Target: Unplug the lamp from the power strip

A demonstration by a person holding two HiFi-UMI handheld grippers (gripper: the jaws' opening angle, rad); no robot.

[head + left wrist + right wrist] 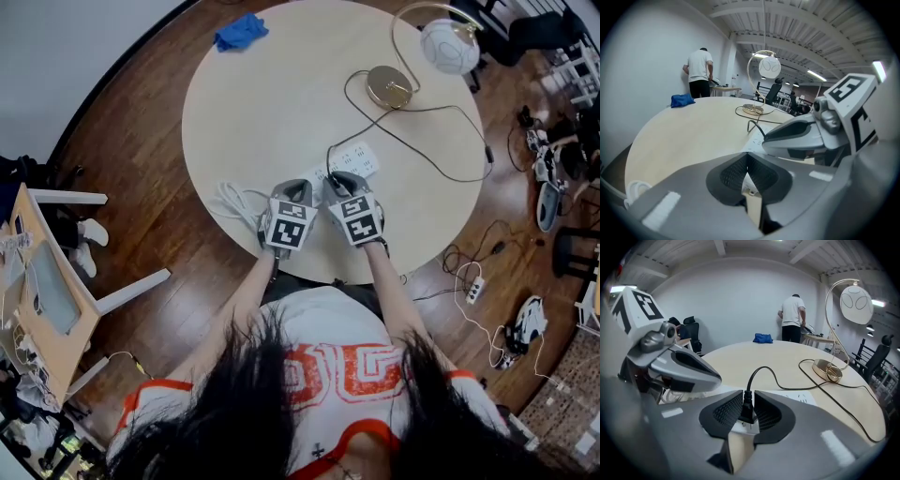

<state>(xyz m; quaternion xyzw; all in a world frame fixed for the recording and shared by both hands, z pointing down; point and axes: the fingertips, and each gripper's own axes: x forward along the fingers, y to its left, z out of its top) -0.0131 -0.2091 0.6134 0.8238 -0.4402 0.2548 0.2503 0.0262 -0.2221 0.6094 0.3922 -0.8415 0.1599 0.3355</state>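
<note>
1. The round pale table (281,103) carried everything
2. The lamp (448,47), a gold arc with a white globe, stood at its far side
3. The white power strip (354,161) lay nearer the person
4. The left gripper (746,164) had its jaws closed together over the strip
5. The right gripper (748,401) pinched the black plug (746,414), upright on the strip

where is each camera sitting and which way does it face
Head view: on the person's head, facing down at the table; arms, hair, left gripper and right gripper show.
Left gripper view: on the left gripper, along its jaws toward the lamp; right gripper at right.
Right gripper view: on the right gripper, along jaws closed on the plug; left gripper at left.
Shared: all show lamp and cloth.
</note>
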